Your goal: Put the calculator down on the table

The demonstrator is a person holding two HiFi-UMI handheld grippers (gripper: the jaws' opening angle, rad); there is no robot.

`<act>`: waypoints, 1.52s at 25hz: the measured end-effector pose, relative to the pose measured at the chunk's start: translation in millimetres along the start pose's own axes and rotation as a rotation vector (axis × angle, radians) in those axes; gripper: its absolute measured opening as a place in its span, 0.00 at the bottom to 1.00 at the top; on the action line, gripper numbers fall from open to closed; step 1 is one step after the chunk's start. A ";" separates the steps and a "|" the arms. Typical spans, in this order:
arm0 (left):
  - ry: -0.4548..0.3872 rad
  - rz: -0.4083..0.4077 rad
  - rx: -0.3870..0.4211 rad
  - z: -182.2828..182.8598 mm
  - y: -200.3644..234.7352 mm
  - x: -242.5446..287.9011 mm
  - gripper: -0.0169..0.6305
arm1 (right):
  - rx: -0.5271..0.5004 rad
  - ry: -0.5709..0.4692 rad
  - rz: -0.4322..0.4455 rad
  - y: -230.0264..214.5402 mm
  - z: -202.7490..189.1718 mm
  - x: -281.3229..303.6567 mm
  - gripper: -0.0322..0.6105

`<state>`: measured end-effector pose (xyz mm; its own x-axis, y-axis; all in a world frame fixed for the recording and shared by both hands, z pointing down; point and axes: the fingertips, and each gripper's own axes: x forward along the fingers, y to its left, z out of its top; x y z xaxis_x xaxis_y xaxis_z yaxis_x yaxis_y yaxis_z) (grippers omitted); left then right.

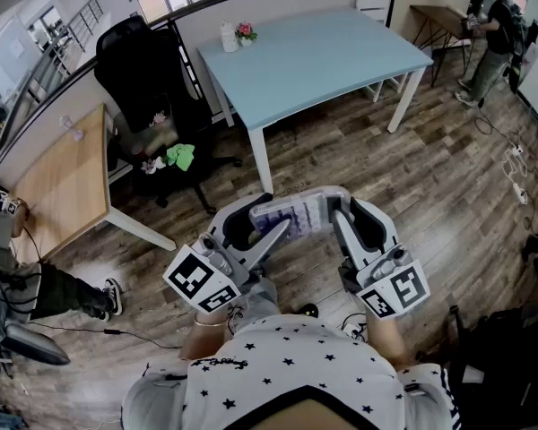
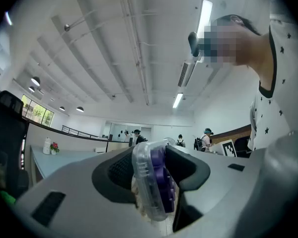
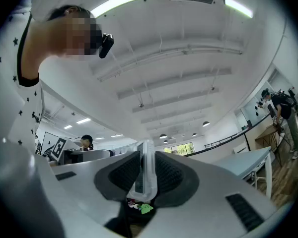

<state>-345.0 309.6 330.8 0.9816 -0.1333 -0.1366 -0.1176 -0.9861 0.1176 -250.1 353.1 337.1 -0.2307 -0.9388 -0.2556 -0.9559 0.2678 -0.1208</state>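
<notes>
We have the calculator (image 1: 298,215) up in the air between us and the floor (image 1: 448,186), with its long side running across. It is carried at both ends. The left tongs (image 1: 262,225) are clamped on its left end; in the left gripper view the clear case and purple keys sit pinched between the dark pads. The right tongs (image 1: 350,218) are clamped on the right end, where the right gripper view shows only the thin edge of the case between the pads. Nothing supports it from below, and the pale blue bench (image 1: 341,56) stands well apart from it, ahead of us.

We judge the grip to be the main risk. The case looks smooth and the right tongs hold only a narrow edge. If either side eases off before the calculator rests on the bench, it could swing down on the other side and fall to the wooden floor.

The black office chair (image 1: 148,70) stands close to the bench's near left corner and could catch us on the way. The flower pot (image 1: 245,33) and white container (image 1: 229,37) are at the far left corner, so we would aim for the bare middle.
</notes>
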 end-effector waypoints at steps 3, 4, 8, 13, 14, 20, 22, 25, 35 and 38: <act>0.006 0.001 -0.010 -1.0 1.2 -2.3 0.35 | 0.002 0.001 -0.003 2.3 -0.9 0.8 0.19; 0.007 -0.001 -0.013 -1.4 1.3 -2.5 0.35 | 0.003 0.003 -0.007 2.6 -1.4 0.5 0.19; 0.014 -0.008 -0.034 -5.1 2.2 -2.0 0.35 | 0.009 0.017 -0.030 1.8 -4.7 -1.0 0.19; 0.024 -0.034 -0.056 -9.6 3.7 -2.8 0.35 | 0.018 0.028 -0.065 3.2 -7.6 -3.2 0.20; 0.024 -0.045 -0.056 -11.0 1.7 -1.6 0.35 | 0.017 0.026 -0.076 2.8 -7.6 -6.6 0.20; 0.018 -0.115 -0.049 -17.6 -12.7 4.9 0.35 | -0.005 0.000 -0.134 1.9 -4.8 -27.0 0.20; 0.018 -0.128 -0.048 -19.5 -19.4 8.0 0.35 | -0.007 -0.009 -0.146 0.6 -2.8 -34.8 0.20; 0.023 -0.139 -0.038 -22.1 -35.1 14.5 0.35 | -0.004 -0.026 -0.156 -3.2 2.2 -51.2 0.20; 0.041 -0.150 -0.032 -29.3 -46.1 34.8 0.35 | 0.020 -0.040 -0.172 -22.3 4.1 -66.5 0.20; 0.039 -0.170 -0.044 -31.6 -40.2 47.5 0.35 | 0.013 -0.031 -0.190 -34.2 4.5 -63.9 0.20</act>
<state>-288.9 346.0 350.8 0.9920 0.0393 -0.1195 0.0560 -0.9887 0.1393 -201.9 404.9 353.2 -0.0402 -0.9658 -0.2560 -0.9792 0.0892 -0.1824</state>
